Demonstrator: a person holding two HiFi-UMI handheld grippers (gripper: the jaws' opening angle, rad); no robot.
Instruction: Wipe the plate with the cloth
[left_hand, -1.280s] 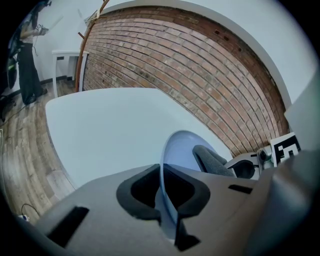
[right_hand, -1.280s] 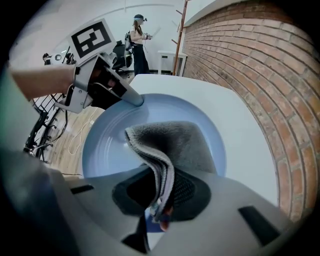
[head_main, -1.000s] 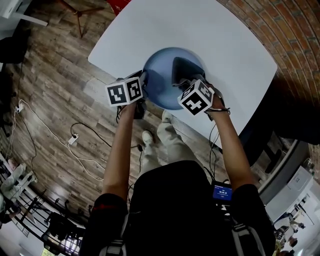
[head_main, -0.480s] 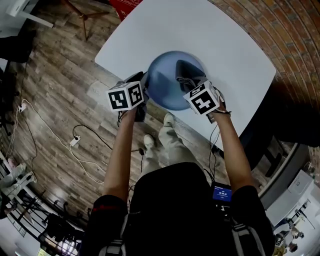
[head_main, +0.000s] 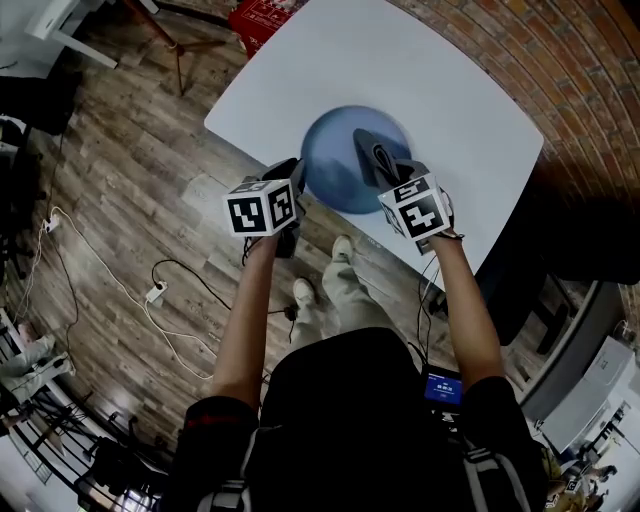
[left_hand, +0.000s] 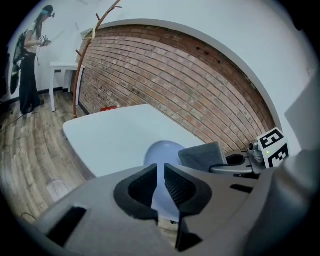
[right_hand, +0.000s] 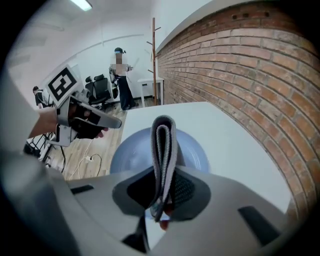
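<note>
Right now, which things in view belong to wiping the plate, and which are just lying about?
For the job:
- blue plate, its rim pinched by the left hand-held gripper
- grey cloth, folded and clamped in the right hand-held gripper
- white table

Just lying about:
- red crate
- floor cable
- coat stand

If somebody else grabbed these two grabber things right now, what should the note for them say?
Left gripper: shut on the near rim of the blue plate, steadying it.
Right gripper: shut on the folded grey cloth, held over the plate's right half.
The plate is at the near edge of the white table.
Done: both things gripped, cloth at the plate. How much is wiped cannot be told.
Left: probably rub the cloth across the whole plate.
</note>
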